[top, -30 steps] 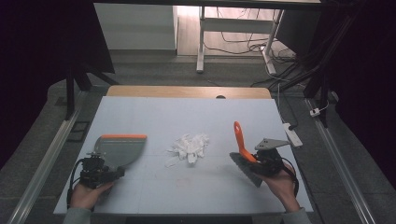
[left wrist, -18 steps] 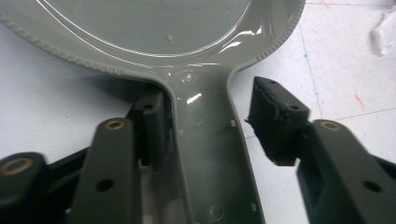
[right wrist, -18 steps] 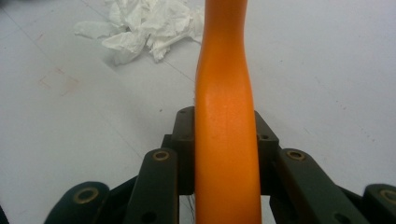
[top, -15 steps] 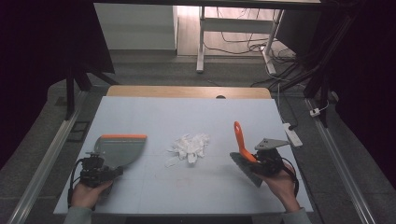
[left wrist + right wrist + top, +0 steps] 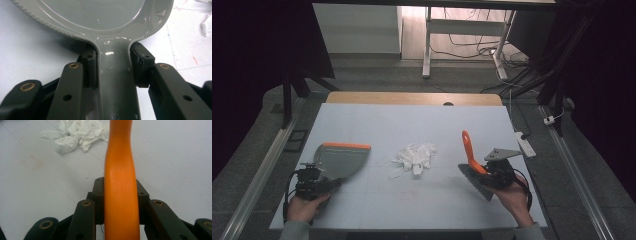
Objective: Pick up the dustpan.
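A grey dustpan [image 5: 339, 160] with an orange front lip lies flat on the table at the left. My left gripper [image 5: 319, 184] has just been closing, and its pads now press both sides of the dustpan's handle [image 5: 113, 82]. At the right, my right gripper [image 5: 489, 175] is shut on the orange handle [image 5: 120, 157] of a hand brush [image 5: 468, 150]. The handle slants up and away, with the dark bristle head [image 5: 474, 181] low by the table. A heap of crumpled white paper [image 5: 414, 157] lies between the two tools, apart from both.
The pale blue table top [image 5: 412, 120] ends in a wooden strip [image 5: 412, 98] at the far edge. A white power strip [image 5: 524, 143] lies off the right edge. Metal rails [image 5: 259, 175] run along both sides of the table.
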`<act>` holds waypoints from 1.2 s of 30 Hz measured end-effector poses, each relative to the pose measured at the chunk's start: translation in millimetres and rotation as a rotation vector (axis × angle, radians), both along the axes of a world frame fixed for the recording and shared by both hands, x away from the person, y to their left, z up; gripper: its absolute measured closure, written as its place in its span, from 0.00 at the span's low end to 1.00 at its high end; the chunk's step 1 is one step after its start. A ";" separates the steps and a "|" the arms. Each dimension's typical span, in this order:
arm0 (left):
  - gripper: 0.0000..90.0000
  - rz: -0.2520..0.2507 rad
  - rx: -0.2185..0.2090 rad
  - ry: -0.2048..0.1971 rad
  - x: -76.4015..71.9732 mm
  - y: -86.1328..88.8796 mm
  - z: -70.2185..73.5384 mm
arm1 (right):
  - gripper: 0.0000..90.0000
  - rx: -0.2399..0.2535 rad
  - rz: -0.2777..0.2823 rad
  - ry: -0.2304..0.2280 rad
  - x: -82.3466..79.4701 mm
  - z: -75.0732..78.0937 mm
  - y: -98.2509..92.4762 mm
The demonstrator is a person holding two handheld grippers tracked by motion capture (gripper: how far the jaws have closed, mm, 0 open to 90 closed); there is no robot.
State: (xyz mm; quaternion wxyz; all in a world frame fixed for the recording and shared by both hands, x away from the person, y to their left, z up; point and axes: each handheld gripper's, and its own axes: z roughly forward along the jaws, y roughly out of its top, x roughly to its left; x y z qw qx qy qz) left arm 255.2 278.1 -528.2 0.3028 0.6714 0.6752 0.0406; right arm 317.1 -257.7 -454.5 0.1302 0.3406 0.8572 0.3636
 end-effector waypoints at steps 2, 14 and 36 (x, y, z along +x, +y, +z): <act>0.69 0.000 0.004 -0.006 -0.4 0.6 0.2 | 0.78 -0.002 0.001 -0.001 0.0 0.0 -0.1; 0.69 -0.027 0.029 -0.058 -2.8 2.6 0.1 | 0.78 0.013 0.009 -0.005 -1.4 3.0 0.9; 0.69 -0.093 0.004 -0.185 -6.9 13.9 9.2 | 0.78 0.013 0.003 -0.011 -1.1 3.2 0.0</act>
